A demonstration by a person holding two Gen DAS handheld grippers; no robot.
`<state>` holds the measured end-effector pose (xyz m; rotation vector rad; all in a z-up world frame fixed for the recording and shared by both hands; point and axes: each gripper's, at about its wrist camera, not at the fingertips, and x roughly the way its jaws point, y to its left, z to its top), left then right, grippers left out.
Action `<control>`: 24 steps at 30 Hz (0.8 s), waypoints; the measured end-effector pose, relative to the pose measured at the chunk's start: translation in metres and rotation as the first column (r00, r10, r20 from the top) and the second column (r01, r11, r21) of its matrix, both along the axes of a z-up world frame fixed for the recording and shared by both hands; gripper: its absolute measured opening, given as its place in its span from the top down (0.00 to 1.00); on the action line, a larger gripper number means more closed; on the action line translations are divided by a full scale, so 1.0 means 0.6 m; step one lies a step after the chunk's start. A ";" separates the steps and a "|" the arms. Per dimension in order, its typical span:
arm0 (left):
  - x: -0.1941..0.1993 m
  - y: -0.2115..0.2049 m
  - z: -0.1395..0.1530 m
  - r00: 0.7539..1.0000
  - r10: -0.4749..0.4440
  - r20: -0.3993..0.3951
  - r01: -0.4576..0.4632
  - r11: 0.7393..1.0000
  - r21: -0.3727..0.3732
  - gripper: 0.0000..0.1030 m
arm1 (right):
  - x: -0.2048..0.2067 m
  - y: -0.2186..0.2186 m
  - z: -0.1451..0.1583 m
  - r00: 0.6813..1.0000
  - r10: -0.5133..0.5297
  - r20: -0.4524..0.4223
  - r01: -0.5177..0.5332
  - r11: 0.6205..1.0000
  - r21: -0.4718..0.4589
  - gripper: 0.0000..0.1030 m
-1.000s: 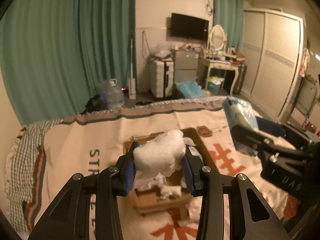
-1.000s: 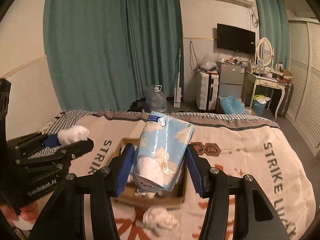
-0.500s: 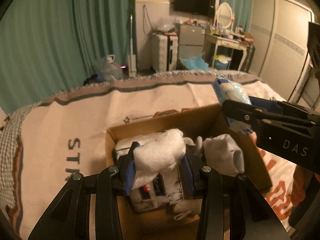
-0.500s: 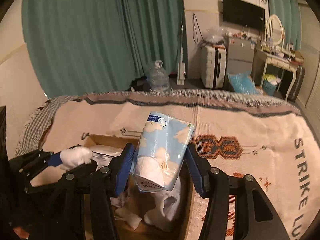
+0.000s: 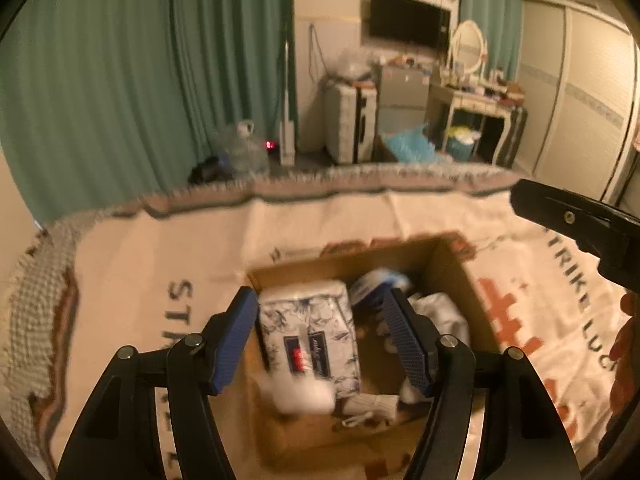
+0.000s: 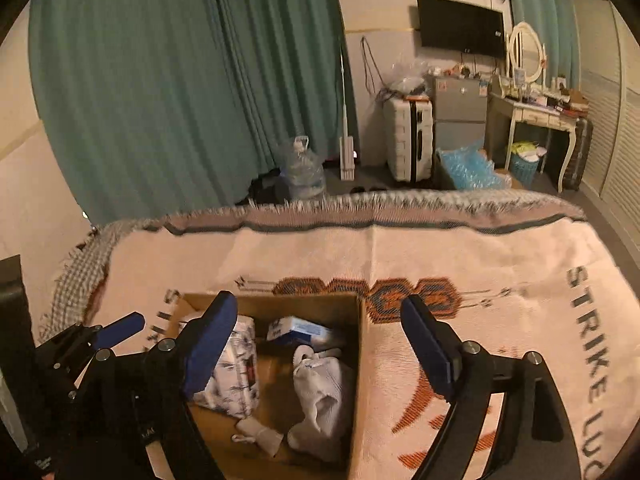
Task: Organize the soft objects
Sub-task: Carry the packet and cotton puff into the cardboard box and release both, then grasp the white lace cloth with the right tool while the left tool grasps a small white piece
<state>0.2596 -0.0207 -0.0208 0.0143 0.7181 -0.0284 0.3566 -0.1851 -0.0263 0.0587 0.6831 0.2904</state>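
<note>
An open cardboard box (image 5: 452, 268) (image 6: 358, 344) sits on the bed blanket. Inside lie a floral tissue pack (image 5: 310, 332) (image 6: 236, 376), a blue tissue pack (image 5: 378, 286) (image 6: 298, 328), white socks (image 6: 324, 388) and a white fluffy wad (image 5: 300, 394), which looks blurred. My left gripper (image 5: 324, 336) is open and empty above the box's left side; it also shows in the right wrist view (image 6: 120, 330). My right gripper (image 6: 320, 344) is open and empty above the box; one of its fingers (image 5: 576, 220) shows at the right in the left wrist view.
The cream blanket (image 6: 460, 256) with dark lettering and orange patterns covers the bed. Beyond its fringed far edge are green curtains (image 6: 180, 80), a water jug (image 6: 302, 170), a suitcase (image 6: 408, 140) and a dressing table (image 6: 536, 112).
Both grippers opened over the box. The left let go of the white wad and the right let go of the blue tissue pack; both now lie in the box.
</note>
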 end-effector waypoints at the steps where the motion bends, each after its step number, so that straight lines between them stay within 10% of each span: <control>1: -0.017 -0.001 0.023 1.000 0.001 0.022 -0.001 1.000 0.008 0.33 | -0.021 -0.007 0.029 1.000 -0.005 0.024 0.005 1.000 -0.008 0.14; 3: -0.054 0.000 0.072 0.997 0.019 0.080 -0.020 1.000 0.014 0.16 | -0.059 -0.018 0.075 0.998 -0.011 0.060 0.012 1.000 -0.017 0.14; 13: -0.242 0.022 0.229 0.967 0.059 0.247 -0.060 0.998 -0.002 0.08 | -0.261 -0.049 0.219 0.992 -0.023 0.127 0.034 0.996 -0.087 0.02; 24: -0.310 0.041 0.139 0.973 0.100 0.207 -0.097 0.995 -0.022 0.08 | -0.367 -0.067 0.136 0.997 0.001 0.073 0.006 0.995 -0.098 0.00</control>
